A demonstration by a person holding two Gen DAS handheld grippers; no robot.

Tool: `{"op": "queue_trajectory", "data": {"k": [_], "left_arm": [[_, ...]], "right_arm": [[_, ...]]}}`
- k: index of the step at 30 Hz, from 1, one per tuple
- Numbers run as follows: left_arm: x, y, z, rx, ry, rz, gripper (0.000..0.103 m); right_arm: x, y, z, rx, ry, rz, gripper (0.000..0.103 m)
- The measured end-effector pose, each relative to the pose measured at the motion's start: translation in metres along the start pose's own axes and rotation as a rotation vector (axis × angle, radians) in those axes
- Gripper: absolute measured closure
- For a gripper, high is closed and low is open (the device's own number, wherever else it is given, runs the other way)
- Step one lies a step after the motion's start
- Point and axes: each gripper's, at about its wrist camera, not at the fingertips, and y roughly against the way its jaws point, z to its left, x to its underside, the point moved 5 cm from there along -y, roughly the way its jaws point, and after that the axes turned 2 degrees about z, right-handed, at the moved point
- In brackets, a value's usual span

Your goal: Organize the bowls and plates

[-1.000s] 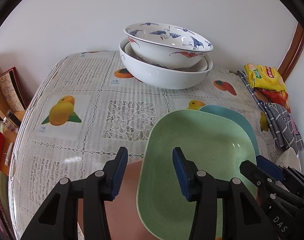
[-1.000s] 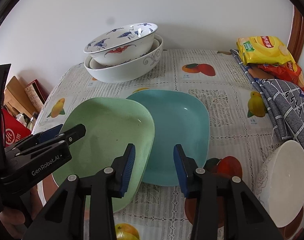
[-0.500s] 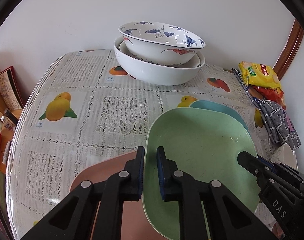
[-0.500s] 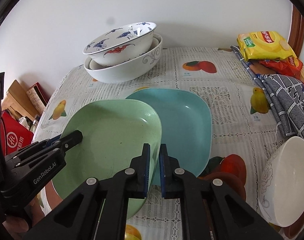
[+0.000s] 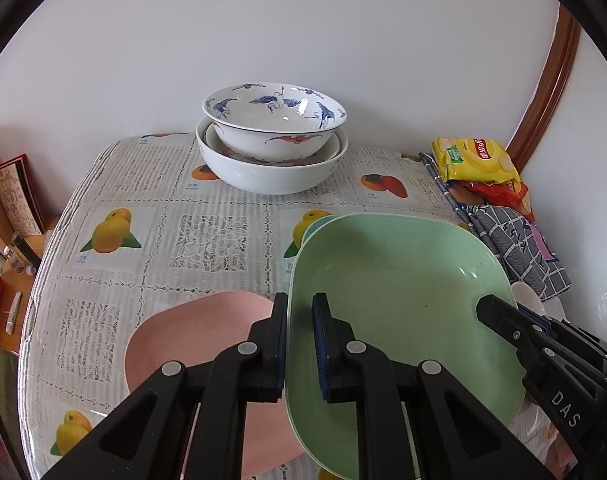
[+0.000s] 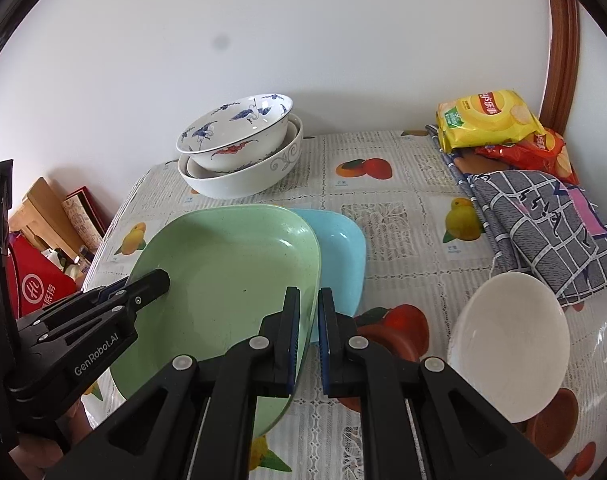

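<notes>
A square green plate (image 5: 399,304) (image 6: 231,276) hangs lifted above the table, held on both sides. My left gripper (image 5: 300,316) (image 6: 153,280) is shut on its left rim. My right gripper (image 6: 308,312) (image 5: 488,309) is shut on its right rim. A pink plate (image 5: 199,340) lies on the tablecloth under the green plate's left side. A blue plate (image 6: 341,256) lies beyond its right side; only a sliver of this blue plate (image 5: 318,223) shows in the left wrist view. Patterned bowls (image 5: 273,120) (image 6: 235,132) stand nested in a large white bowl (image 5: 271,170) at the back.
A plain white bowl (image 6: 507,344) sits at the front right. A checked cloth (image 6: 543,220) and snack packets (image 6: 487,120) lie along the right edge by the wall. Boxes and a red bag (image 6: 35,284) stand beyond the table's left edge (image 5: 43,272).
Both grippers went from open to shut on the green plate's opposite rims, then rose with it. The plate has lifted off, showing more of the pink plate below.
</notes>
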Motion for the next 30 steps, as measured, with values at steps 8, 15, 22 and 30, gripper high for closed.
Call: {"op": "queue_trajectory", "data": {"k": [8, 15, 22, 30], "left_arm": [[0.017, 0.022, -0.006, 0.007, 0.015, -0.011, 0.091], [0.036, 0.035, 0.014, -0.026, 0.055, -0.012, 0.091], [0.061, 0.037, 0.048, -0.068, 0.115, 0.007, 0.091], [0.078, 0.032, 0.088, -0.124, 0.174, 0.032, 0.091]], "right_arm": [[0.013, 0.026, 0.001, -0.005, 0.012, -0.022, 0.094], [0.028, 0.025, 0.019, -0.041, 0.042, -0.003, 0.094], [0.048, 0.01, 0.051, -0.074, 0.095, 0.045, 0.094], [0.062, -0.018, 0.084, -0.121, 0.141, 0.103, 0.094]]}}
